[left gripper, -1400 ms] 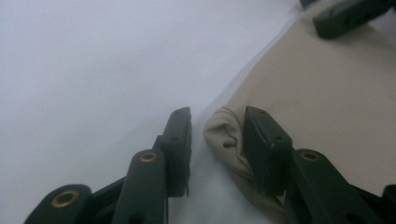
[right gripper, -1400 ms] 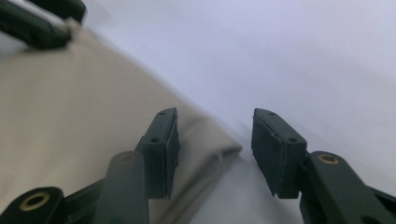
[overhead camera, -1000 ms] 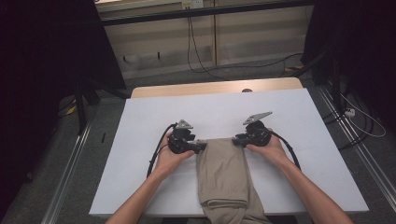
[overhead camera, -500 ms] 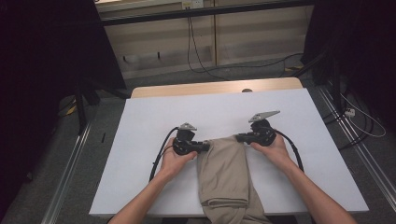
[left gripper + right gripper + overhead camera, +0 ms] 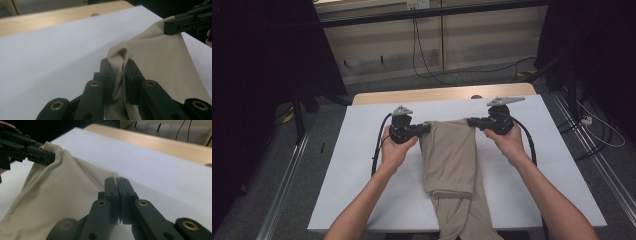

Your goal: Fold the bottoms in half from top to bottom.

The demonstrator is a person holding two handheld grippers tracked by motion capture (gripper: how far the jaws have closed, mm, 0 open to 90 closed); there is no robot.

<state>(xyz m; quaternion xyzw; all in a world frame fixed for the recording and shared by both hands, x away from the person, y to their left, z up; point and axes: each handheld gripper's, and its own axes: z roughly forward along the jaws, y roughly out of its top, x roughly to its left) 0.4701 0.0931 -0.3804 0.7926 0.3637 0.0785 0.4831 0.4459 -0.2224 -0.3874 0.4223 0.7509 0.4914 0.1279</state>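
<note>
A beige garment (image 5: 451, 160) lies lengthwise on the white table (image 5: 362, 165), its lower end hanging over the near edge. My left gripper (image 5: 428, 128) is shut on the garment's far left corner, and a bunch of beige cloth (image 5: 120, 62) is squeezed between its jaws. My right gripper (image 5: 471, 122) is shut on the far right corner, where the beige cloth (image 5: 75, 192) runs into the closed jaws. Between the two grippers the far edge of the garment is lifted and pulled taut. The other gripper shows in each gripper view, gripping the opposite corner (image 5: 175, 25) (image 5: 47, 155).
A wooden strip (image 5: 437, 94) runs along the table's far edge. Black cables (image 5: 377, 145) trail from the grippers across the table. Metal rails (image 5: 287, 180) flank the table on the floor, and cables (image 5: 427, 55) lie on the floor beyond.
Both grippers have moved away from me toward the far edge of the table, dragging the beige garment's top edge with them. The cloth now covers more of the table.
</note>
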